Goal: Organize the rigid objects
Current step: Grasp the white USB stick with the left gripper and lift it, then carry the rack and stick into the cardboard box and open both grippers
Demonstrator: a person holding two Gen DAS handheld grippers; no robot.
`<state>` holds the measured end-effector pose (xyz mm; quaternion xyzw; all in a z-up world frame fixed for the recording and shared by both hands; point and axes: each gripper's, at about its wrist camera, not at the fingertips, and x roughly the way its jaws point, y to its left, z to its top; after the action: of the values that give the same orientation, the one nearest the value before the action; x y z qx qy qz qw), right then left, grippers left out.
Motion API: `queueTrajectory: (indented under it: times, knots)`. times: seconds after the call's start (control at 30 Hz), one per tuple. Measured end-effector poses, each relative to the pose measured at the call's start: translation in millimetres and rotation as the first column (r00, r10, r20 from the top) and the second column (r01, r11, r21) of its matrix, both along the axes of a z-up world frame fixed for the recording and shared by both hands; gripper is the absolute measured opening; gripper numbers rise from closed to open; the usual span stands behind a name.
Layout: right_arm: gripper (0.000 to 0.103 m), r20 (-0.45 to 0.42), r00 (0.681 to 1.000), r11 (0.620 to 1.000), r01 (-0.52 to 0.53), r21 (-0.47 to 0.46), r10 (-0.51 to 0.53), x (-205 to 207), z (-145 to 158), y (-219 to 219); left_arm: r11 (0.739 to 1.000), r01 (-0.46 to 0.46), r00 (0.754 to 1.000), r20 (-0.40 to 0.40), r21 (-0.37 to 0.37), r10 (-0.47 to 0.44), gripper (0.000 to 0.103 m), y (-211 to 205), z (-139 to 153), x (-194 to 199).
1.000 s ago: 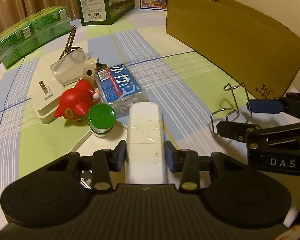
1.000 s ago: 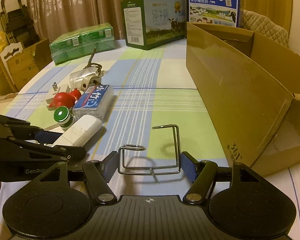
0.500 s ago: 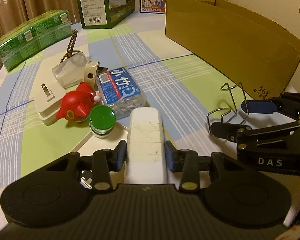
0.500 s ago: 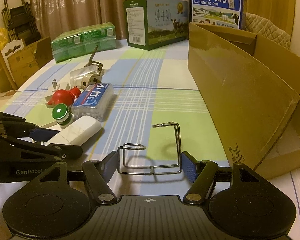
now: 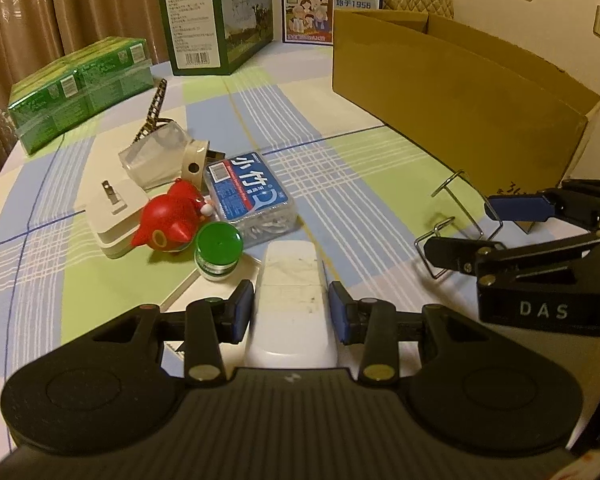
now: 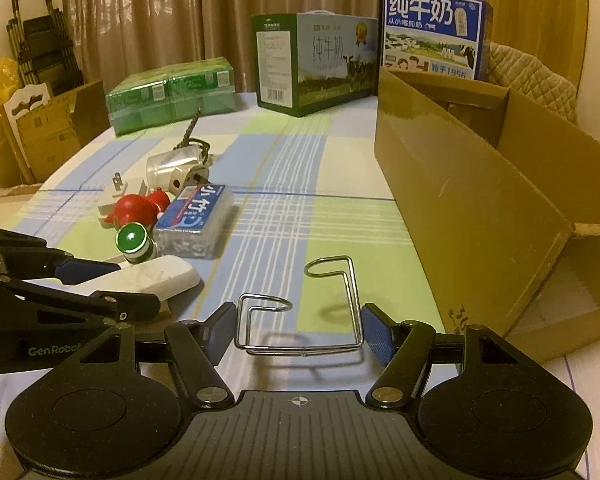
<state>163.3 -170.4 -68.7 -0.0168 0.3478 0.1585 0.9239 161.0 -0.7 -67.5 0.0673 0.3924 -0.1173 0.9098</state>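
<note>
My left gripper [image 5: 291, 312] is shut on a long white plastic block [image 5: 291, 304], which also shows in the right wrist view [image 6: 144, 280]. My right gripper [image 6: 299, 330] is shut on a bent wire holder [image 6: 300, 312], its blue pads against both sides; the holder also shows in the left wrist view [image 5: 452, 220]. Ahead lies a pile: a red bird toy [image 5: 168, 220], a green-capped jar [image 5: 218, 252], a blue-labelled clear box [image 5: 252, 196], a white plug adapter [image 5: 114, 216] and a clear cup [image 5: 156, 156].
An open cardboard box [image 6: 480, 184] stands on the right of the checked tablecloth [image 6: 276, 208]. Milk cartons [image 6: 316, 60] and a green wrapped pack [image 6: 172, 92] stand at the far edge. Curtains hang behind.
Both grippers have lifted slightly and pulled back, each keeping its hold. The pile has not moved.
</note>
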Motion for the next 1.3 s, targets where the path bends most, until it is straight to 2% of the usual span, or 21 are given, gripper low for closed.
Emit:
queueTrajectory:
  times: [0.53, 0.63, 0.8, 0.93, 1.1, 1.3]
  knots:
    - [0.064, 0.042, 0.999, 0.999, -0.002, 0.046, 0.0, -13.0, 24.8, -7.6, 0.998, -0.031, 0.998, 0.058, -0.055, 0.034, 0.035, 3.8, 25.9, -29.9]
    - [0.064, 0.063, 0.998, 0.998, -0.009, 0.066, 0.005, -15.5, 34.2, -8.2, 0.997, -0.044, 0.996, 0.075, -0.067, 0.049, 0.035, 4.7, 36.9, -31.0]
    - [0.064, 0.136, 0.991, 0.994, -0.011, 0.112, -0.004, -17.5, 66.4, -12.8, 0.994, -0.064, 0.991, 0.114, -0.094, 0.075, 0.035, -0.3, 64.7, -32.7]
    - [0.064, 0.188, 0.982, 0.987, 0.006, 0.16, -0.037, -15.3, 101.4, -28.0, 0.994, -0.041, 0.986, 0.157, -0.101, 0.057, 0.035, -19.3, 92.2, -30.1]
    - [0.065, 0.231, 0.97, 0.988, 0.037, 0.152, -0.072, -6.2, 140.3, -66.0, 0.993, 0.027, 0.976, 0.217, -0.117, -0.001, 0.035, -58.9, 128.5, -20.8]
    - [0.065, 0.182, 0.972, 0.984, 0.127, 0.124, -0.148, 13.1, 149.3, -132.6, 0.983, 0.127, 0.964, 0.249, -0.13, -0.092, 0.035, -119.4, 151.4, -4.3]
